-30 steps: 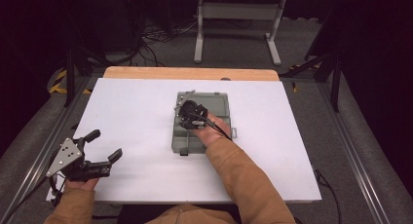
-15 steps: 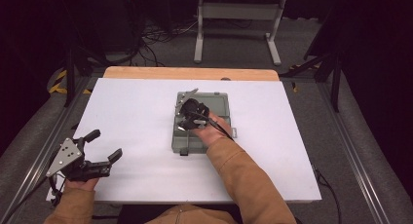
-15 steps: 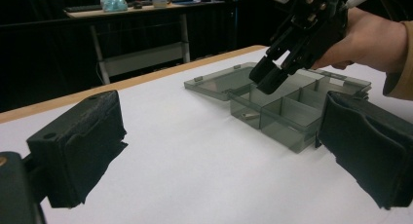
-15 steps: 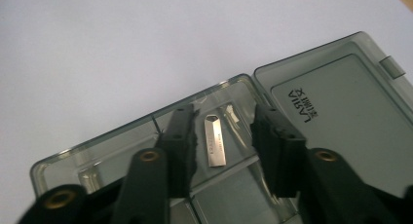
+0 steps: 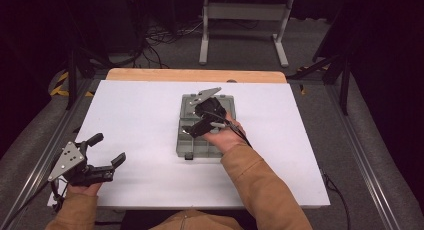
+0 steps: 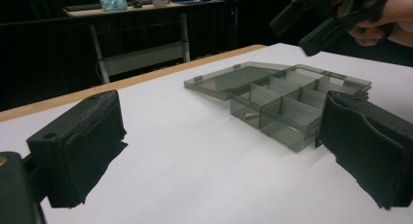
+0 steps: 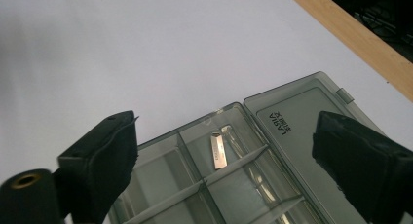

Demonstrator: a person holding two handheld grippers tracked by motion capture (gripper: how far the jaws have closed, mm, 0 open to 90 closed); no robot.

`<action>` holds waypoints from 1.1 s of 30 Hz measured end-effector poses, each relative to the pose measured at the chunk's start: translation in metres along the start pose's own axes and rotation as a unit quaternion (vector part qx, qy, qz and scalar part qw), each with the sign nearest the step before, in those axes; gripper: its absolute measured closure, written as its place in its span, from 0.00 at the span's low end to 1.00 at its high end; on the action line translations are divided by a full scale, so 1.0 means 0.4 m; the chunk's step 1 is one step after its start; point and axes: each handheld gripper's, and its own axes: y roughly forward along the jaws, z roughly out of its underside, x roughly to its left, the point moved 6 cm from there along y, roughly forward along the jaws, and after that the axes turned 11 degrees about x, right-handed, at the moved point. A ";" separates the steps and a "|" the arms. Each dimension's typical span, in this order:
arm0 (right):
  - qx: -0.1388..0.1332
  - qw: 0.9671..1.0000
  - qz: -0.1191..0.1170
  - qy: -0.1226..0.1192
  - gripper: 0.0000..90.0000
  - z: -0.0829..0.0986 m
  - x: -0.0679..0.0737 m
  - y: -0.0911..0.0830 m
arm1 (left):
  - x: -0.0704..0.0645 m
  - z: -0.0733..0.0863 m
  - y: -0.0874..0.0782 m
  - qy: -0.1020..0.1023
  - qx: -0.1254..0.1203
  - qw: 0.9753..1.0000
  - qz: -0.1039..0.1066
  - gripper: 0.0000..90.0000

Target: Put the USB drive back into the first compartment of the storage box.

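Observation:
A grey see-through compartment box (image 5: pixel 194 146) lies open in the middle of the white table, its lid (image 7: pixel 302 118) folded flat on the far side. A small silver metal piece (image 7: pixel 218 150) rests in one compartment, seen as a metal piece (image 6: pixel 249 114) in the left gripper view. My right gripper (image 5: pixel 195 119) hovers over the box, open, with nothing between its jaws; from its own camera the right gripper (image 7: pixel 234 156) looks down into the compartments. Near the front left corner my left gripper (image 5: pixel 109 148) is open and empty, well apart from the box (image 6: pixel 285 107).
The table (image 5: pixel 140 115) has a wooden strip (image 5: pixel 195 75) along its far edge. Behind it stand a metal stand (image 5: pixel 245 12) and cables on the floor. Metal rails run along both sides of the table.
The right gripper has drifted slightly over the box. The left gripper has stayed where it was.

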 end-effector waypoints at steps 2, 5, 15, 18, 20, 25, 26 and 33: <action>-0.011 1.000 0.002 -0.002 0.07 0.006 0.005 -0.021 | 0.000 0.000 0.000 0.000 0.000 1.000 0.000 0.04; -0.033 0.999 0.009 -0.005 0.04 0.021 0.012 -0.056 | 0.000 0.000 0.000 -0.001 0.000 1.000 0.001 0.04; -0.099 0.995 0.027 -0.009 0.01 0.096 0.028 -0.158 | -0.002 0.000 0.004 -0.003 -0.001 1.000 0.002 0.04; -0.113 0.993 0.040 -0.008 0.00 0.124 0.031 -0.182 | -0.002 0.000 0.005 -0.004 -0.001 1.000 0.003 0.04; -0.127 0.991 0.044 -0.007 0.00 0.143 0.032 -0.197 | -0.002 0.001 0.005 -0.002 0.000 1.000 0.003 0.04; -0.156 0.986 0.054 0.003 0.00 0.187 0.029 -0.228 | -0.003 0.000 0.007 -0.001 -0.002 1.000 0.004 0.04; -0.163 0.985 0.054 0.004 0.00 0.196 0.029 -0.233 | -0.003 0.000 0.006 -0.002 -0.002 1.000 0.004 0.04; -0.192 0.979 0.062 0.012 0.00 0.266 0.024 -0.250 | -0.003 0.001 0.006 -0.006 -0.007 1.000 0.007 0.04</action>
